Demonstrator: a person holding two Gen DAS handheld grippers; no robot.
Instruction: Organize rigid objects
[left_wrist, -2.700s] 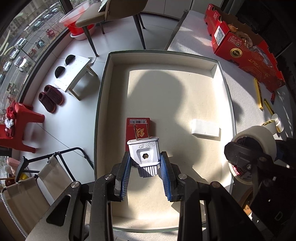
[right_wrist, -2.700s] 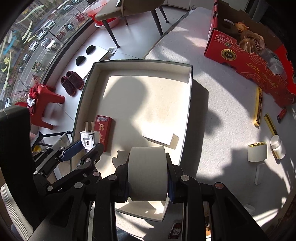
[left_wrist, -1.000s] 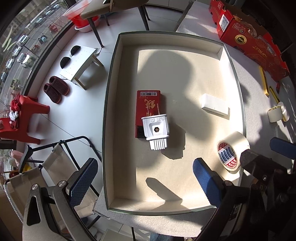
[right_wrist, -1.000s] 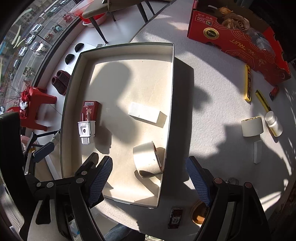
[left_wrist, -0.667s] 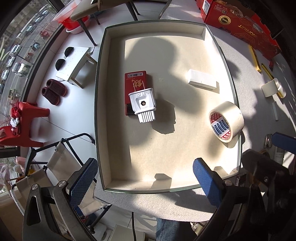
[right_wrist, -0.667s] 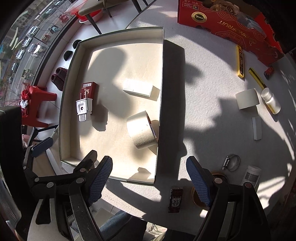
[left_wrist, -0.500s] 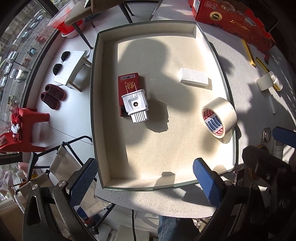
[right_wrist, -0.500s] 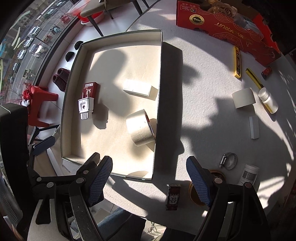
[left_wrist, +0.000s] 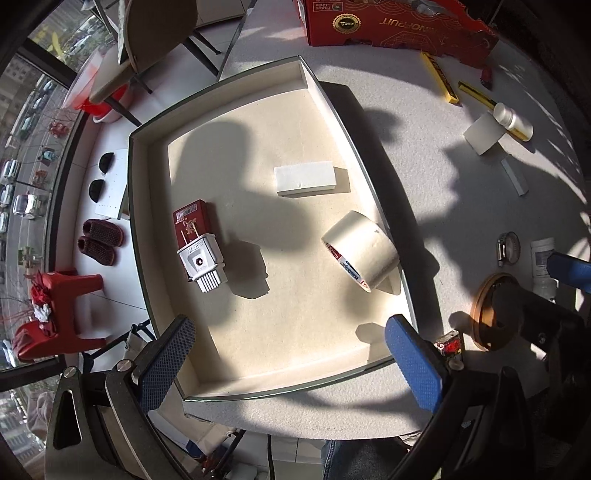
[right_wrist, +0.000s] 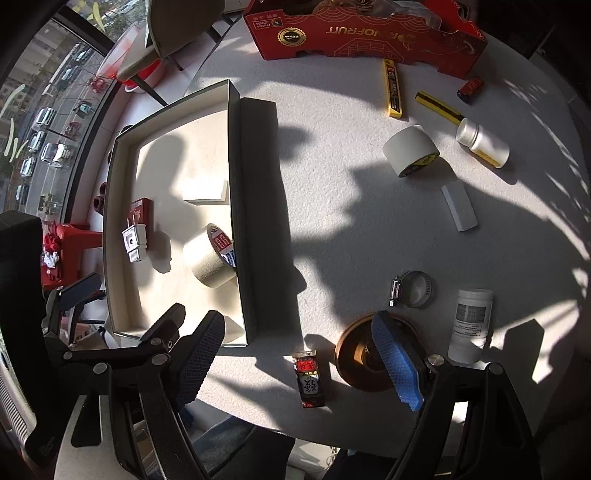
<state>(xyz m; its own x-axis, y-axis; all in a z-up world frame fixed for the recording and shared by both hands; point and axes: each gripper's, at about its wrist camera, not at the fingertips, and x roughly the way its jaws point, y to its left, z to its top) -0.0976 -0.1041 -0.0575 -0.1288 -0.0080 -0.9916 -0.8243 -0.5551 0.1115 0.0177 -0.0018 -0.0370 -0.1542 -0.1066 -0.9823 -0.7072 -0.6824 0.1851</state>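
i am holding my left gripper (left_wrist: 291, 354) and right gripper (right_wrist: 299, 365) wide apart and empty; ahead of my left jaws, the tray (left_wrist: 147, 258) is holding a plug (left_wrist: 201, 262) and tape roll (left_wrist: 360, 251).

Right gripper (right_wrist: 301, 363) spread wide above table edge, empty. Between its fingers: small red-black box (right_wrist: 309, 380) and brown round lid (right_wrist: 356, 360). In tray (right_wrist: 236, 206): tape roll (right_wrist: 210, 258) touching right wall, white plug (right_wrist: 133, 243), white block (right_wrist: 205, 190).

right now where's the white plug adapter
The white plug adapter lies inside the tray, on its left side in the left wrist view, overlapping the near end of the red box; the tape roll sits by the tray's right wall.
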